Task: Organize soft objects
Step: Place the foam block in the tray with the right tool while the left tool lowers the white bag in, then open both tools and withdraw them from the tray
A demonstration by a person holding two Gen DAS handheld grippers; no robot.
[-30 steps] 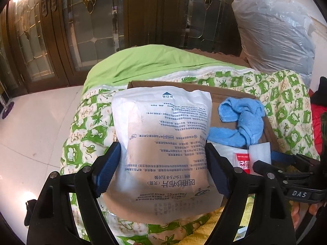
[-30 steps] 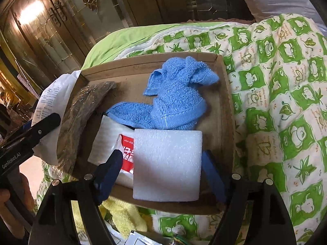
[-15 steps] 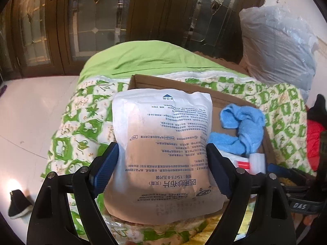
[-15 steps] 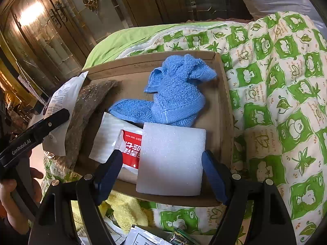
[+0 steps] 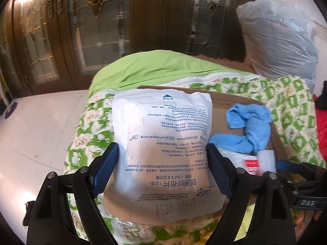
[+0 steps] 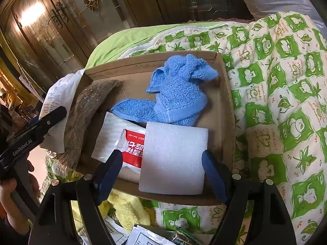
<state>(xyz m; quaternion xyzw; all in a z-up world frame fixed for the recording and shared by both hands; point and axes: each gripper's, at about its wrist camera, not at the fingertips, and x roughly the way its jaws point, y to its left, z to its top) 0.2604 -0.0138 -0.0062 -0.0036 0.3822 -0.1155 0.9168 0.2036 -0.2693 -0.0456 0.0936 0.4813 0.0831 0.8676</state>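
Note:
An open cardboard box (image 6: pixel 225 102) lies on a green-patterned quilt. Inside are a crumpled blue towel (image 6: pixel 179 94), a red-and-white wet wipe pack (image 6: pixel 130 143) and a white foam block (image 6: pixel 173 159) leaning on the near wall. My right gripper (image 6: pixel 161 157) is open around the foam block, and its left pad stands clear of it. My left gripper (image 5: pixel 161 149) is shut on a white gauze packet (image 5: pixel 163 143), held upright over the box's left wall (image 5: pixel 231 100). In the right wrist view that packet (image 6: pixel 59 98) shows a brownish film-covered side.
A yellow cloth (image 6: pixel 128 210) and several loose packets (image 6: pixel 147 236) lie on the quilt (image 6: pixel 286 102) in front of the box. A large plastic bag (image 5: pixel 276 36) sits at the back right. Wooden glass doors (image 5: pixel 92 30) and a pale tiled floor (image 5: pixel 40 132) lie beyond.
The left wrist view has swung slightly, with the gauze packet still gripped. The foam block now sits a little further right between the right fingers.

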